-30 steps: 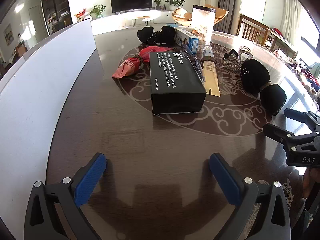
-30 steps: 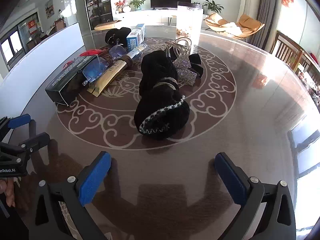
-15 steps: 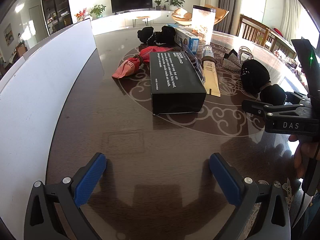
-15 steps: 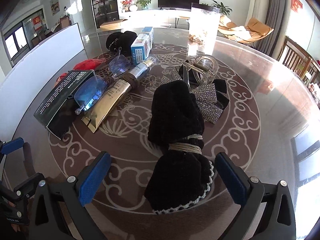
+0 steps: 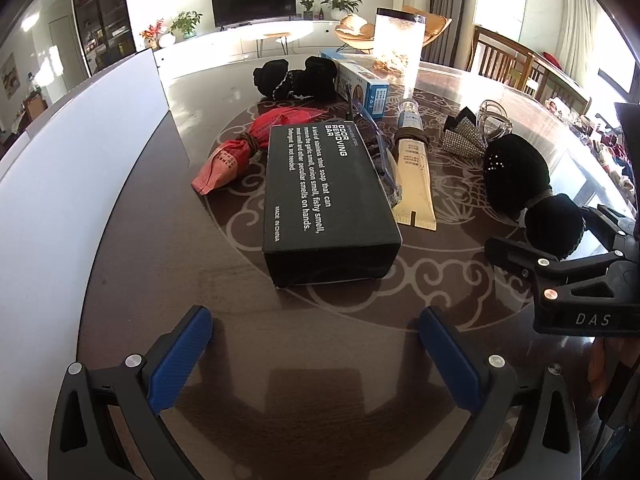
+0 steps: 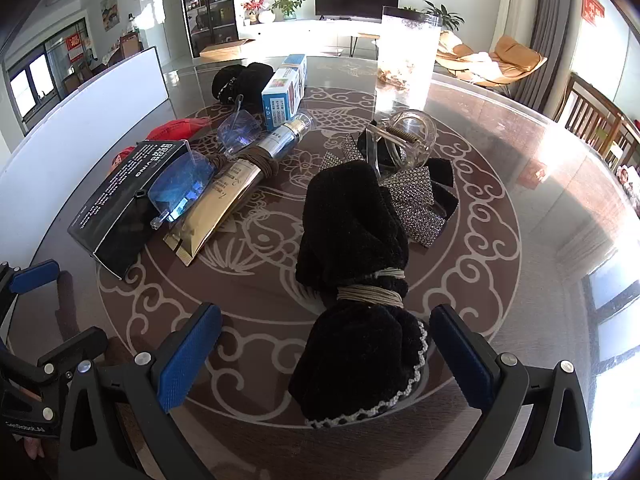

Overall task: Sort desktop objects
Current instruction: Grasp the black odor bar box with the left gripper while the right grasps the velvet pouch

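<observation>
The right gripper (image 6: 326,354) has its jaws wide open, one on each side of the near end of a black cloth bundle (image 6: 356,248) that is tied at the middle with a beige band (image 6: 370,290); the pads do not touch the cloth. The bundle lies on the round patterned desk (image 6: 520,184), well right of the black box (image 5: 326,196). The left gripper (image 5: 316,354) hangs just in front of the black box, jaws open and holding nothing.

Just right of the box lie clear glasses (image 6: 182,190), leaning on its edge, and beside them a cream tube (image 5: 414,172) with a brown band around its neck. Left of the box is a red packet (image 5: 248,146) tied with cord. Behind the box sit a blue and white carton (image 6: 285,90) and another black cloth bundle (image 5: 294,78). Further right of the box, past the tube, a sequined bow (image 6: 416,204) lies touching the tied bundle, with a clear plastic clip (image 6: 404,142) on it. A tall clear container (image 6: 408,54) stands far behind the box, and a white board (image 5: 68,184) stands to its left.
</observation>
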### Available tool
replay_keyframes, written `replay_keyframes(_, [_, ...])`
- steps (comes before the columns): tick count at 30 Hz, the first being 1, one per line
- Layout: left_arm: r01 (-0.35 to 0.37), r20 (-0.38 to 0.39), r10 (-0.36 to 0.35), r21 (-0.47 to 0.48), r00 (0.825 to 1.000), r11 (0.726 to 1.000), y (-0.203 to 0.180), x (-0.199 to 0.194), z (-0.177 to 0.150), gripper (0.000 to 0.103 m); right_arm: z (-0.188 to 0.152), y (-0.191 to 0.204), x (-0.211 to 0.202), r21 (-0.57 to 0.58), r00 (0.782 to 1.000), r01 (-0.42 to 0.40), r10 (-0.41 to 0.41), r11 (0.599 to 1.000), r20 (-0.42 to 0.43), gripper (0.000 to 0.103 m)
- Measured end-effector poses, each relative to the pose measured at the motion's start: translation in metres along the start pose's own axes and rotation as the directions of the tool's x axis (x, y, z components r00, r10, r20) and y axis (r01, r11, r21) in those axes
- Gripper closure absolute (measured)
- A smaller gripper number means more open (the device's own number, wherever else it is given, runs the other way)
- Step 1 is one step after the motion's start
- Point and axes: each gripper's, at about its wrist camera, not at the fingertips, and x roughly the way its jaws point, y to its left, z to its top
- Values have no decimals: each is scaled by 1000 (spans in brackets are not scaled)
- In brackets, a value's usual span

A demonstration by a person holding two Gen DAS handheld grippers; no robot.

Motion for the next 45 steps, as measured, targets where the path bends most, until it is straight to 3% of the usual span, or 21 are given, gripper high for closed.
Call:
replay_keyframes(10, [3, -1, -3, 7, 1000, 1000, 2, 29, 49, 0, 0, 0, -2, 12, 1000, 11, -11, 1000, 3, 0])
replay_keyframes(11, [2, 17, -2, -1, 1000, 1000, 5, 27, 50, 13, 0, 1, -2, 13, 1000, 11, -11, 1000, 3, 0])
replay_keyframes(12, [-1, 39, 1, -9, 999, 1000, 8, 24, 51, 34, 0, 0, -2, 12, 1000, 11, -11, 1000, 3, 0])
replay_keyframes(14, [-3, 59, 3, -8, 998, 1000, 13, 23, 50, 45, 0, 0, -2, 12, 1000, 11, -11, 1000, 3, 0])
replay_keyframes(17, [42, 72, -39, -30, 997, 999, 21, 17, 43, 46, 0, 1, -1, 12, 1000, 11, -11, 1000, 3, 0])
replay_keyframes(21, [12, 60, -13, 15, 998, 1000, 16, 0, 17, 45, 1, 0, -1, 13, 1000, 11, -11, 1000, 3, 0])
replay_keyframes(28, [-3, 62, 3, -8, 998, 1000, 17, -33, -33, 45, 1, 2, -1, 15, 1000, 13, -13, 1000, 3, 0])
replay_keyframes(45, [-9, 64, 9, -10, 998, 1000, 16, -30, -33, 45, 7, 0, 3, 25, 1000, 14, -14, 1000, 0, 0])
